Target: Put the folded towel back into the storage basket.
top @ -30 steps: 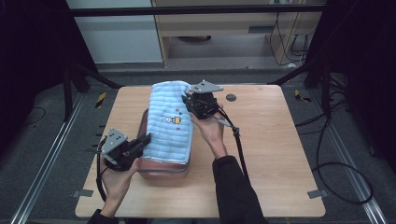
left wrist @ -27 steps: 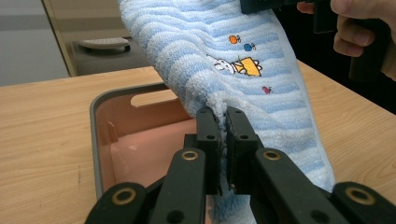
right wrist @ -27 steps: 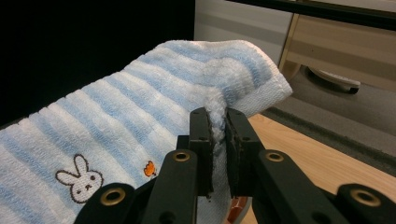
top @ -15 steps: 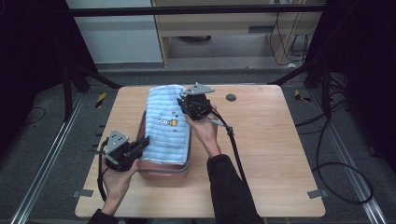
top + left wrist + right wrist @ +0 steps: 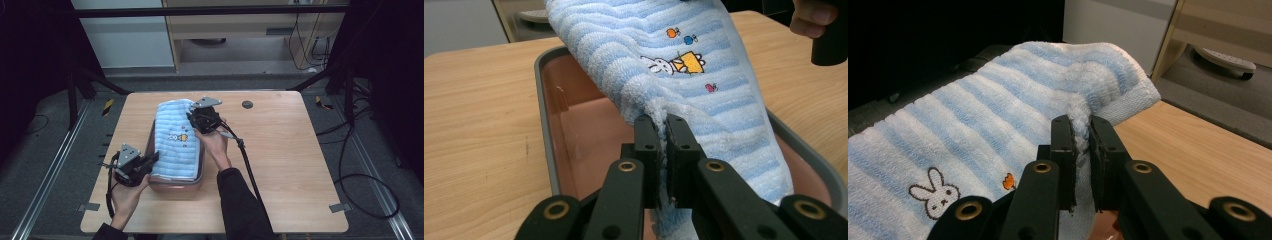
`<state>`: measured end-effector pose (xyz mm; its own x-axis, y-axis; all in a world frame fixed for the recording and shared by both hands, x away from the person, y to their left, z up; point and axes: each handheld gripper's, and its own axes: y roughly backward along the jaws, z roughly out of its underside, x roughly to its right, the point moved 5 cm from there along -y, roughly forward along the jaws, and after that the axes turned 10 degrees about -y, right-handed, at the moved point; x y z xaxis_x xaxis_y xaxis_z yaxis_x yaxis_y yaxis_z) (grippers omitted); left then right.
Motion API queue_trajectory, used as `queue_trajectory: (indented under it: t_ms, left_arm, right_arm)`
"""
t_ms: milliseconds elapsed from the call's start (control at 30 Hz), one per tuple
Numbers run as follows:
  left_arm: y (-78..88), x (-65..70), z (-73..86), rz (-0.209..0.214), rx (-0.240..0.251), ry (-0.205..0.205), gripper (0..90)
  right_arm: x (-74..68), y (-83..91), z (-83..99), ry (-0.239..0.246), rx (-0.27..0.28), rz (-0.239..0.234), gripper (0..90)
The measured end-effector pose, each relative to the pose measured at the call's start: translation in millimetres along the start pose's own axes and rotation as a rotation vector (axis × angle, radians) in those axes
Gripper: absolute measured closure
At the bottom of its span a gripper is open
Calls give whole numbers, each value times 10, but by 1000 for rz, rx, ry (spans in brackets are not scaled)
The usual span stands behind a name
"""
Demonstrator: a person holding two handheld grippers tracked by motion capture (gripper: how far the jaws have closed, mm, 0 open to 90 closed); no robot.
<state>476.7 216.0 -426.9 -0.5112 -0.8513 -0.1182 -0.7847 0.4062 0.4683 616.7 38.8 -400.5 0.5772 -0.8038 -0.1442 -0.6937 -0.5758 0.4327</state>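
A blue-and-white striped towel (image 5: pixel 176 141) with a small rabbit picture lies stretched over a pink tray (image 5: pixel 174 184) with a grey rim on the wooden table. My left gripper (image 5: pixel 150 161) is shut on the towel's near left corner (image 5: pixel 662 120), just above the tray's pink floor (image 5: pixel 589 135). My right gripper (image 5: pixel 196 116) is shut on the towel's far right edge (image 5: pixel 1081 117), holding it a little above the table. The towel (image 5: pixel 973 130) sags between the two grippers and hides most of the tray.
A small dark round disc (image 5: pixel 247 104) sits on the table (image 5: pixel 295 160) at the far right of the tray. The right gripper's cable (image 5: pixel 250 170) trails toward the near edge. Bare wood lies to the right and left of the tray.
The right gripper has moved left and slightly nearer with the towel's far edge. The towel now covers more of the tray. The left gripper has stayed put.
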Motion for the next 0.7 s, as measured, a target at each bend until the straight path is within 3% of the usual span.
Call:
queue_trajectory:
  t_ms: [700]
  left_arm:
    - [-148,21,228,-4,-81,-10,851]
  right_arm:
    - [81,-163,347,-23,-73,22,819]
